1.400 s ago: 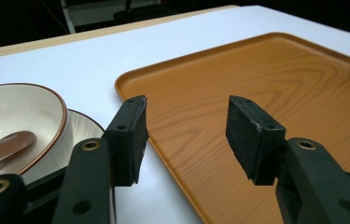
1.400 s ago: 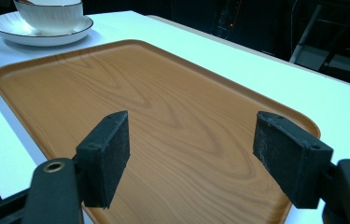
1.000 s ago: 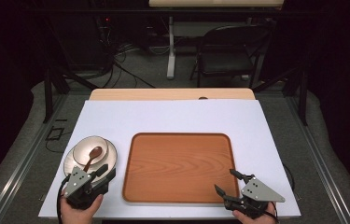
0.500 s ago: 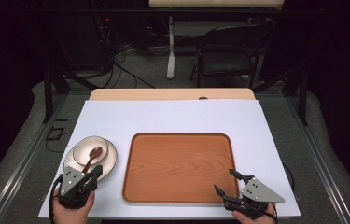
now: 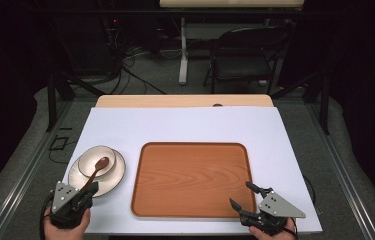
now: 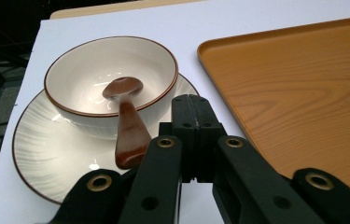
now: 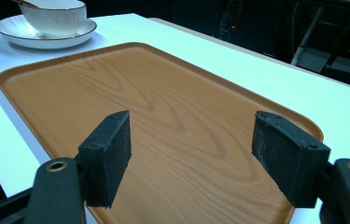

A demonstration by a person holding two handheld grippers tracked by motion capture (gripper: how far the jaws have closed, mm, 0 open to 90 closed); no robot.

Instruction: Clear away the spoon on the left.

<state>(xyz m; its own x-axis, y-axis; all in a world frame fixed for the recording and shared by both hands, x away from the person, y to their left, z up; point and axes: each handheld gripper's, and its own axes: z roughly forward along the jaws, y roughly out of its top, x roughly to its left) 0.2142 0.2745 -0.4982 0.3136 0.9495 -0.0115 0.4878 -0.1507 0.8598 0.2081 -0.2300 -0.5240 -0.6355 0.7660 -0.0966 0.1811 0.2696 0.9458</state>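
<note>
The left gripper point(image 6: 192, 109) has just closed, its fingers together on nothing beside the spoon point(image 6: 127, 122). It missed, I judge. The right gripper point(image 7: 196, 161) stays apart over the tray point(image 7: 172, 107)

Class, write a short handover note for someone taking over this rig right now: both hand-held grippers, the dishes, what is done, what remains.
Left hand-held gripper: shut; its jaws have just closed with nothing seen between them, tips over the near edge of the plate.
Right hand-held gripper: open, empty, at the tray's near right corner.
Things: spoon rests in the bowl, bowl on the plate, left of the tray.
Done: nothing on the tray yet.
Left: probably grasp the spoon or dishes and move them onto the tray.
</note>
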